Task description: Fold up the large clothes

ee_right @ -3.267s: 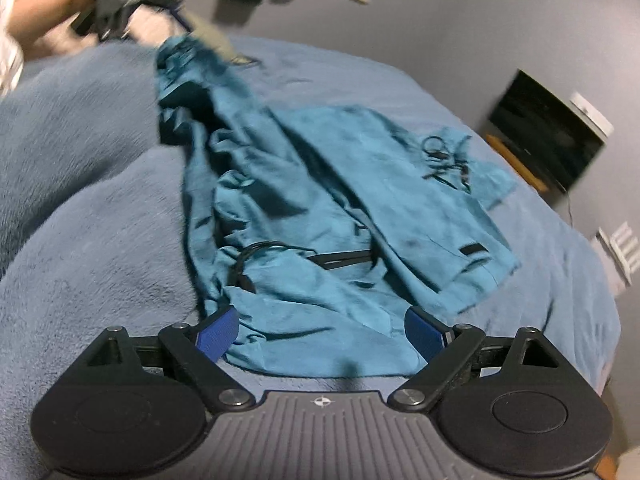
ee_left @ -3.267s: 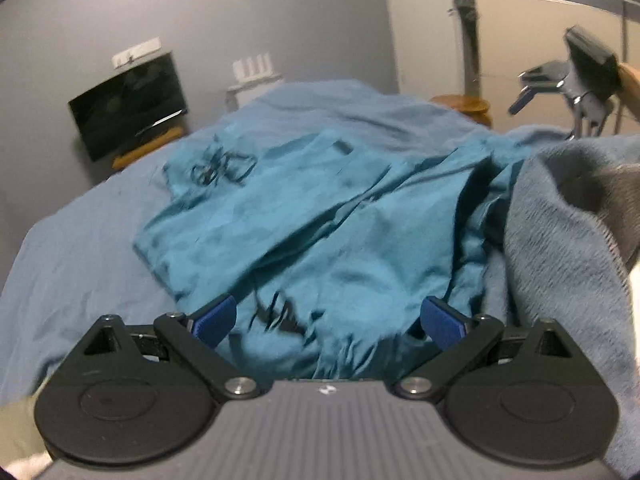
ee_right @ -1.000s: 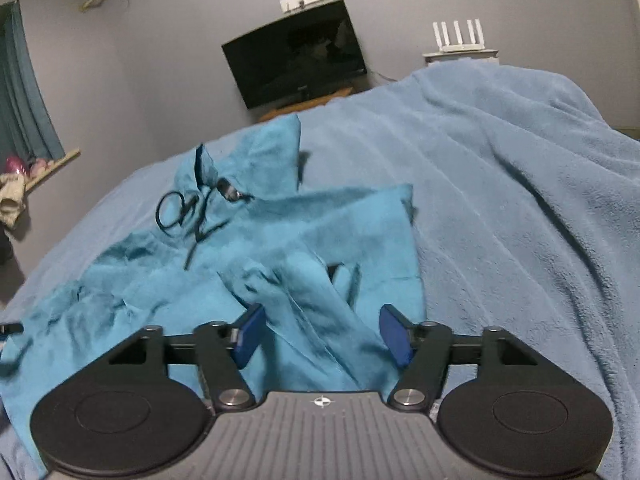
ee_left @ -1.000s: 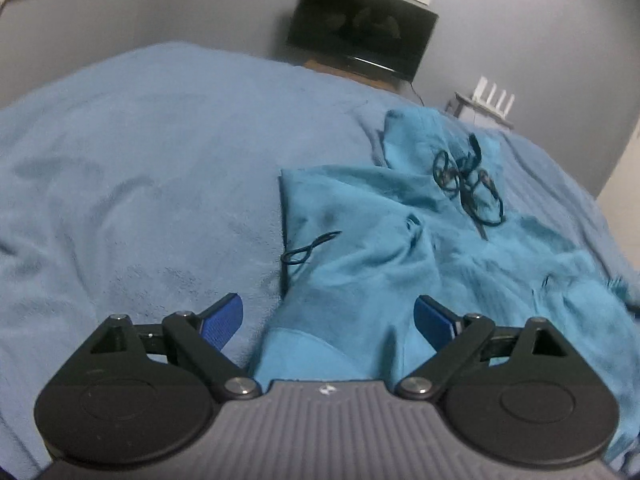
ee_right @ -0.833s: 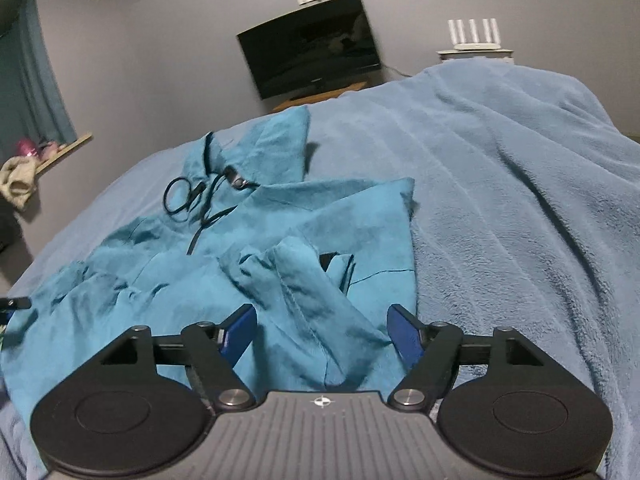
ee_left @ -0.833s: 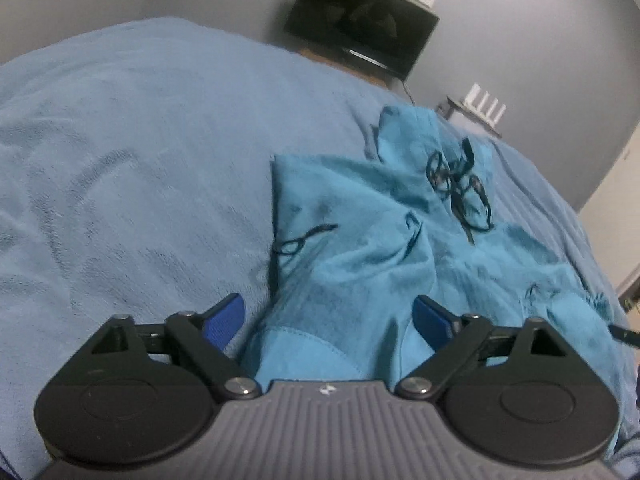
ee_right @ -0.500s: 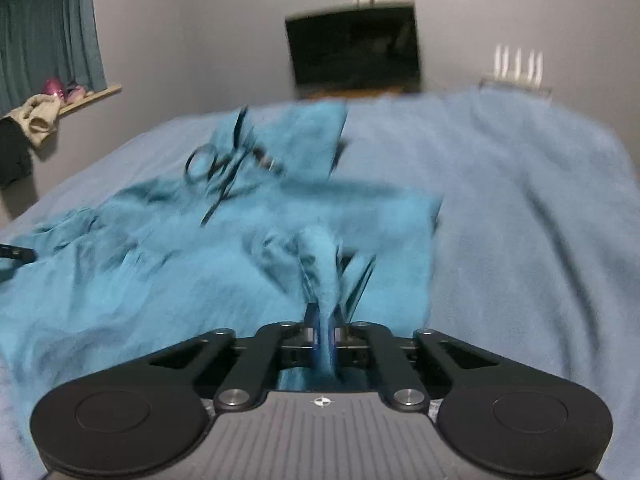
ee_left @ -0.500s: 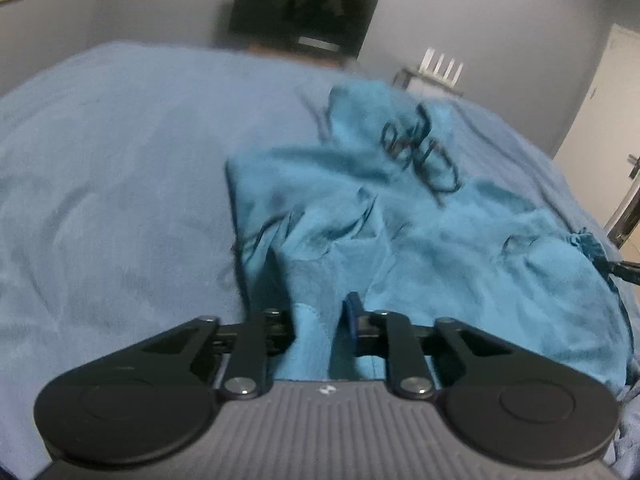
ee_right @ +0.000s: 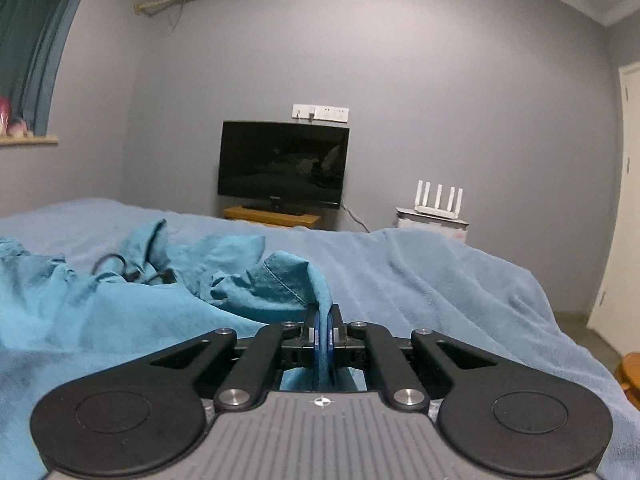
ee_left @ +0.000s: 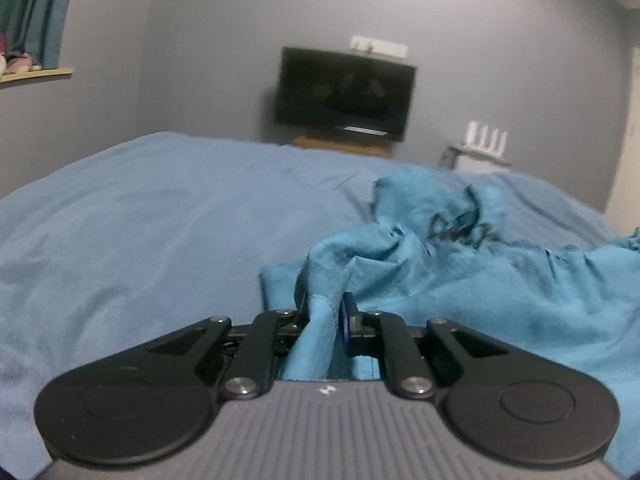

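Note:
A teal hooded garment (ee_left: 500,280) lies crumpled on the blue blanket (ee_left: 140,220), its dark drawstring (ee_left: 460,228) bunched near the hood. My left gripper (ee_left: 324,320) is shut on a thick fold at the garment's left edge. The same teal garment (ee_right: 100,312) fills the left half of the right wrist view. There my right gripper (ee_right: 322,328) is shut on a thin fold of its right edge, with the cloth peaking up just above the blue pads. Both held edges are lifted a little off the bed.
A dark television (ee_right: 282,170) on a wooden stand (ee_right: 272,214) is against the far grey wall. A white router (ee_right: 438,200) sits on a small cabinet to its right. A curtain (ee_right: 28,40) and shelf are at far left, a door (ee_right: 620,200) at right.
Both grippers went from open over the garment's edges to shut on the cloth. Since then both have risen and tipped toward level, pulling the fabric up into folds.

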Demonstrator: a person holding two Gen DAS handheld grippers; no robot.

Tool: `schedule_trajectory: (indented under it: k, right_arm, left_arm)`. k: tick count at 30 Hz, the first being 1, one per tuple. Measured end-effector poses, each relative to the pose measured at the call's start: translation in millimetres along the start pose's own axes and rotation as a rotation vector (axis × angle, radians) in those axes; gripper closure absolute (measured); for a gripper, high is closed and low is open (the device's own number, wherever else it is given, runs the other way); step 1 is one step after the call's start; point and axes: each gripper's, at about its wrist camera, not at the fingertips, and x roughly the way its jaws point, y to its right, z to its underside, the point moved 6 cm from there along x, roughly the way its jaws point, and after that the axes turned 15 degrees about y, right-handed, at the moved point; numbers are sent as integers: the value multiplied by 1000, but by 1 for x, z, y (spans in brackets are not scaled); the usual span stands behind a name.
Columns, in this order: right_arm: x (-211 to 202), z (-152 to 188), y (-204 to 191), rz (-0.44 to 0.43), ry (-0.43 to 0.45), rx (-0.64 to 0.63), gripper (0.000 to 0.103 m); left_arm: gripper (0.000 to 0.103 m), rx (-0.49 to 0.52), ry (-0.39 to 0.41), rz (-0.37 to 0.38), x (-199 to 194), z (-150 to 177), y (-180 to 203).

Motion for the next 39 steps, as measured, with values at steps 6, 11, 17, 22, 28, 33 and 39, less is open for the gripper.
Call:
schedule_trajectory:
  k: [6,11,17,22,28,33,39]
  right_arm:
    - [42,43,-23,62,-138,-72,97]
    - [59,78,-33,116,-281,-137,78]
    - [33,48,-30,93,-249,-28,56]
    - [4,9,-76,-189,-209,25,46]
    - [2,40,-155,-388,-285,-223,44]
    - [18,88,-148,-319,-429,-222,43]
    - [26,94,-136,-241,-437,-214,41]
  left_arm:
    - [89,134,-142,-83,23,45,-3]
    - [58,222,-183,-160,30,50,3]
    - [46,191,-121,-213,16,9,11]
    - [42,112,-109,39,0,-6,58]
    - [39,267,-301,115,13,50,91]
    - [30,339,-335,106,12,71,81]
    - [26,325,-337,112,13,74,76]
